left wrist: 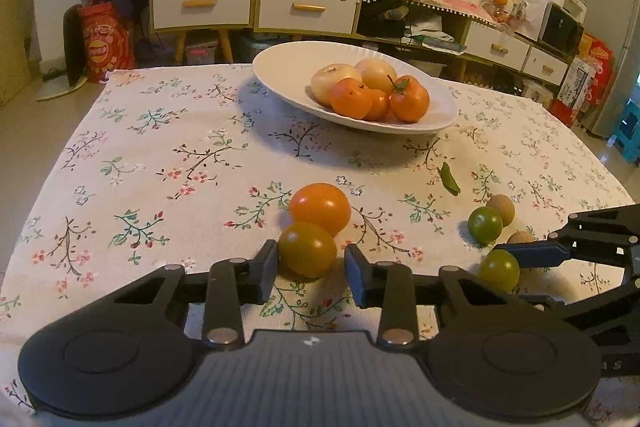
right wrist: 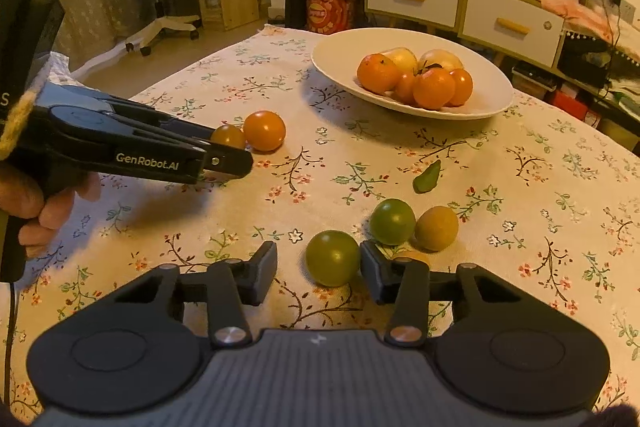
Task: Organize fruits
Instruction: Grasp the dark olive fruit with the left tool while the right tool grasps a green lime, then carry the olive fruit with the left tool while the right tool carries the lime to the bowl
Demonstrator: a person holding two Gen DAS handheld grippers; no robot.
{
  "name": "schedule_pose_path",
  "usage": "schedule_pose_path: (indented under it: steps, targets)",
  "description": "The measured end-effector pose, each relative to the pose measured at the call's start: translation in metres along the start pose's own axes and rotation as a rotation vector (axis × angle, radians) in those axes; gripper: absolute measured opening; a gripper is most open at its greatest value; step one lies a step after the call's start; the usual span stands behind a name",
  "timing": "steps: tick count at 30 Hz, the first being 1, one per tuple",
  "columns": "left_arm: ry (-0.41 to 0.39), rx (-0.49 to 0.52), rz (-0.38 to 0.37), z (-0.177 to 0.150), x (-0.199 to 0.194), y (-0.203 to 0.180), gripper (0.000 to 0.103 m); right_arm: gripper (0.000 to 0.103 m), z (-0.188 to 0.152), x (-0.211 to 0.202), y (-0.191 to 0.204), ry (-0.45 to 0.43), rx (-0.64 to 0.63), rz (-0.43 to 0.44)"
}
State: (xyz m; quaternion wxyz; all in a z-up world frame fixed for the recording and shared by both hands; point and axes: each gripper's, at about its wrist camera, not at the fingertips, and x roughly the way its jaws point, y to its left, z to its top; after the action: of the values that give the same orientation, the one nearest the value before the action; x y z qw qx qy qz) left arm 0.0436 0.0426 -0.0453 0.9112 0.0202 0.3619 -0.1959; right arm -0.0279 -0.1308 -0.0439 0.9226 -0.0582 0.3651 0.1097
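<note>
Both fisheye views sit low and close behind their own tongs, tilted down across the floral-clothed tabletop (left wrist: pixel 168 131) toward the yellow-and-white drawer cabinet (left wrist: pixel 256 3). The right view looks from further right, catching the left tongs (right wrist: pixel 230 153) side-on. Both share the white oval fruit dish (left wrist: pixel 280 67).

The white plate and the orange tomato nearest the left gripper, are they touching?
Apart. The left wrist view shows bare tablecloth between the white plate and the orange tomato.
</note>
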Motion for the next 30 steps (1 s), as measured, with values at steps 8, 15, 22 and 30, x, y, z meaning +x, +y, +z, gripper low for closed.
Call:
schedule_pose_path:
  steps: [8,15,22,30]
  targets:
    - [0.011,-0.003,0.006,0.002,0.0,0.001,0.015,0.029,0.003,0.003,-0.001,0.005,0.003,-0.022]
    - [0.025,-0.012,-0.004,0.003,-0.001,0.001,0.015,0.026,0.004,0.005,-0.001,0.007,0.0,-0.026]
    - [0.039,-0.03,-0.011,0.005,-0.001,0.001,0.014,0.026,0.005,0.003,-0.002,0.003,0.007,-0.023]
    - [0.055,-0.042,-0.022,0.007,-0.004,-0.002,0.014,0.026,0.01,0.0,-0.004,-0.01,0.021,-0.017]
